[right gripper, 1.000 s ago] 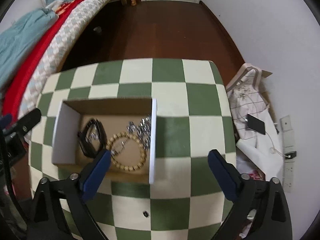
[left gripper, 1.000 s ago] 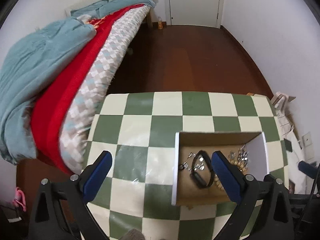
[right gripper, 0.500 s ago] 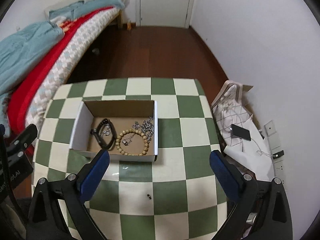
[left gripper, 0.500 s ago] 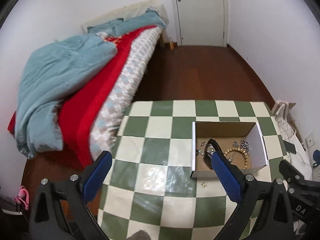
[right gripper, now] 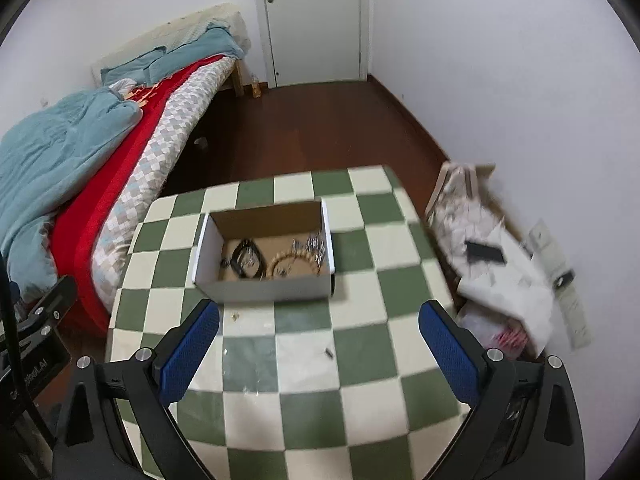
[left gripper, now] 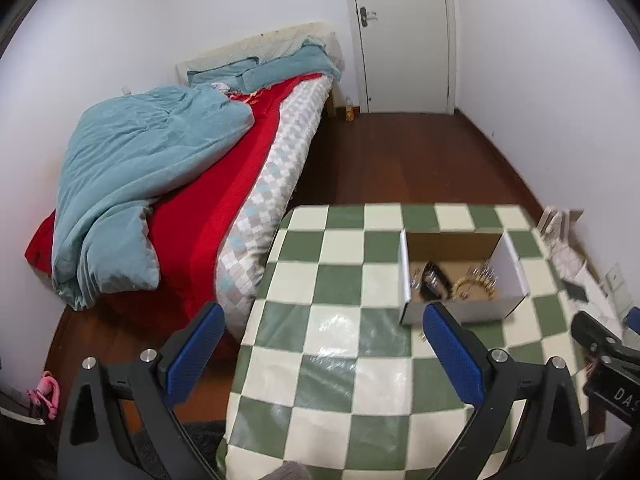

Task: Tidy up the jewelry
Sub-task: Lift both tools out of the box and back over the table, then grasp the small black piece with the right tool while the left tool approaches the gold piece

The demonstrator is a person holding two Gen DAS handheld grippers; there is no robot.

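A small open cardboard box point(right gripper: 264, 290) point(left gripper: 460, 314) stands on the green and white checked table point(right gripper: 360, 344) point(left gripper: 340, 320). Inside lie a black bracelet point(right gripper: 246, 264) point(left gripper: 436, 278), a wooden bead bracelet point(right gripper: 294, 264) point(left gripper: 472, 286) and silver chain pieces point(right gripper: 316, 244) point(left gripper: 486, 270). A tiny pale piece point(right gripper: 234, 316) and a small dark piece point(right gripper: 329, 353) lie on the table in front of the box. My left gripper point(left gripper: 320, 344) is open and empty, high above the table's left side. My right gripper point(right gripper: 320, 344) is open and empty, high above the table's near side.
A bed point(left gripper: 168, 184) with a red cover and blue quilt stands close to the table's left. White bags, papers and a black phone point(right gripper: 484, 254) lie on the floor at the right by the wall. A white door point(right gripper: 316, 20) is at the back.
Both grippers have pulled up and back from the box, so the box looks smaller and more of the room shows. Both stay open and empty.
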